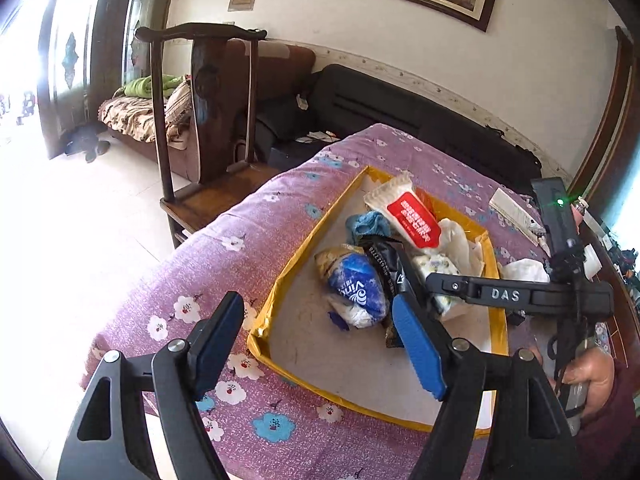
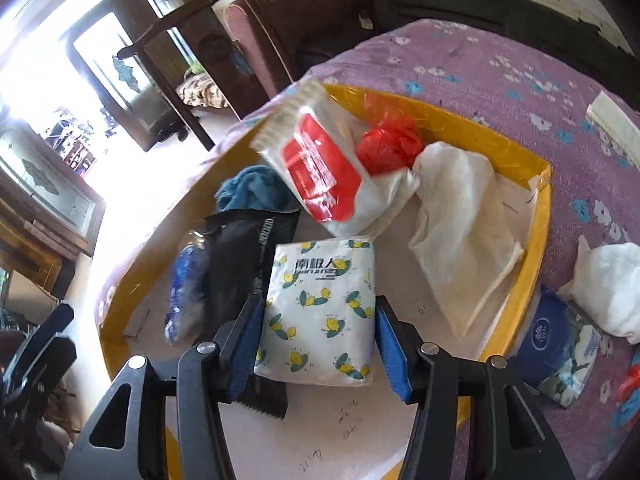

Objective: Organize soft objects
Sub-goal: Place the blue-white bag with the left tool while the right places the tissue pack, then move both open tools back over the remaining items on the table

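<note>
1. Inside yellow-rimmed tray on purple floral cloth: lemon-print tissue pack flat on the floor, bracketed by right gripper, blue pads just beside both side edges, grip not certain.
2. Crowded against its left edge: black pouch, then blue packet.
3. Toward far wall: red-and-white packet, white bag.
4. Bare floor near front rim.
5. Above front-left rim: left gripper, spread wide, empty.
</note>
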